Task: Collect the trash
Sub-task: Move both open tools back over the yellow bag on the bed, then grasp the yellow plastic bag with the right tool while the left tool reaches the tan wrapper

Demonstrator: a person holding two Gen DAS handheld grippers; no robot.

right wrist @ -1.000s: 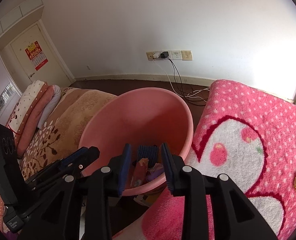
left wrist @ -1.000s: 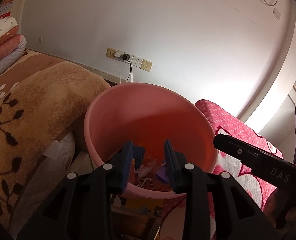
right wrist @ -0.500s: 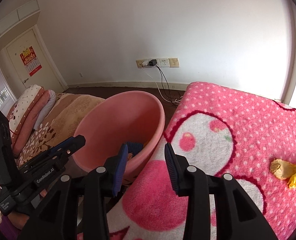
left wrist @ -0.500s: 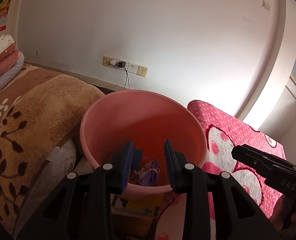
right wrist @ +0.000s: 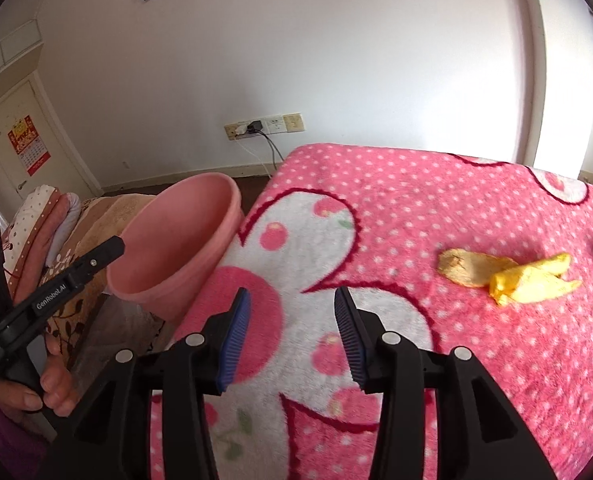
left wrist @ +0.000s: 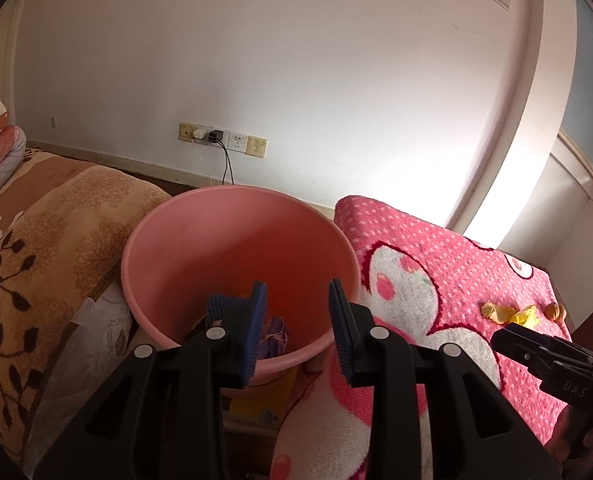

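The right gripper [right wrist: 292, 334] hung over the pink blanket [right wrist: 436, 200], its jaws having just been opening with nothing between them; the yellow peel [right wrist: 512, 272] lay at two o'clock from it. The left gripper [left wrist: 297, 330] stood partly open and empty above the pink bucket [left wrist: 184, 248], scraps lying inside.

A brown leaf-patterned blanket [left wrist: 36, 248] lies below wall sockets [left wrist: 222, 140] and a calendar [right wrist: 28, 146].
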